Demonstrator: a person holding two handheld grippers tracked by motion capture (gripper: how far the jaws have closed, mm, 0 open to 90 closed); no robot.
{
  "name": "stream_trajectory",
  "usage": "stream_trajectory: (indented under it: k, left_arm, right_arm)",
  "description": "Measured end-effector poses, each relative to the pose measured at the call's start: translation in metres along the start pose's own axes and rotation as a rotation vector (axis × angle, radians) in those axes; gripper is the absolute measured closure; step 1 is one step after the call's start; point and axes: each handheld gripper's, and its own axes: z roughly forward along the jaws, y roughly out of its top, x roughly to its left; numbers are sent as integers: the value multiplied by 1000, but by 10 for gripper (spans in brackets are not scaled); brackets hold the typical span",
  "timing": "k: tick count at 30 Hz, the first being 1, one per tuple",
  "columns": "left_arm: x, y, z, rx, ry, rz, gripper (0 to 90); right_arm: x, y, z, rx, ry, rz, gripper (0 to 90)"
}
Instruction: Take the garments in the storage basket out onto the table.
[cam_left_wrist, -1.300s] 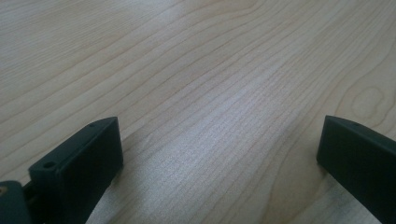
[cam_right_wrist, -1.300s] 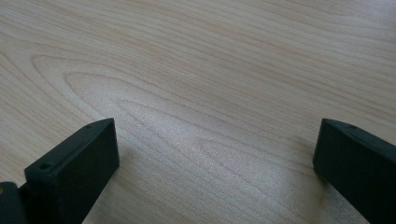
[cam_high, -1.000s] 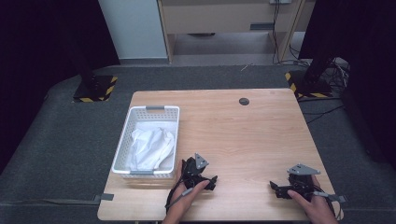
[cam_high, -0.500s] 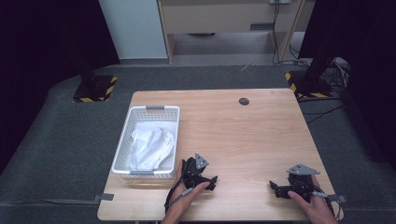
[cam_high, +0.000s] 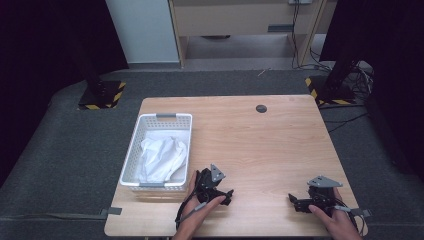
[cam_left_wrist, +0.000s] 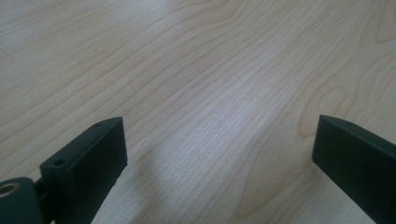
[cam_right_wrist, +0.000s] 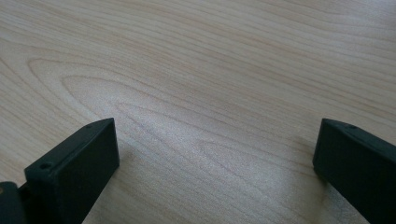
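Observation:
A person's hands rest my two grippers on the light wooden table (cam_high: 260, 140) near its front edge. My left gripper (cam_high: 228, 195) lies just right of the basket's front corner, pointing right. In the left gripper view it (cam_left_wrist: 219, 126) is open, its black jaws wide apart over bare wood with nothing between them. My right gripper (cam_high: 295, 202) lies at the front right, pointing left. The right gripper view shows it (cam_right_wrist: 215, 126) open too, with only wood grain between its jaws.
A white plastic basket (cam_high: 159, 118) stands at the table's left side with a crumpled white cloth (cam_high: 161, 157) inside. A small dark round disc (cam_high: 261, 108) sits near the far edge. Grey carpet surrounds the table, with stand bases and cables beyond.

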Motion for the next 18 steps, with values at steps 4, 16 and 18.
stream_trajectory:
  k: [4,16,18]
  left_arm:
    - [-9,3,-6,9,-7,27,29]
    - [-17,11,-30,6,-8,91,37]
    - [-17,12,-33,6,-5,95,39]
  right_arm:
    - [0,0,0,0,0,0,5]
    - [0,0,0,0,-1,0,5]
    - [0,0,0,0,-2,0,5]
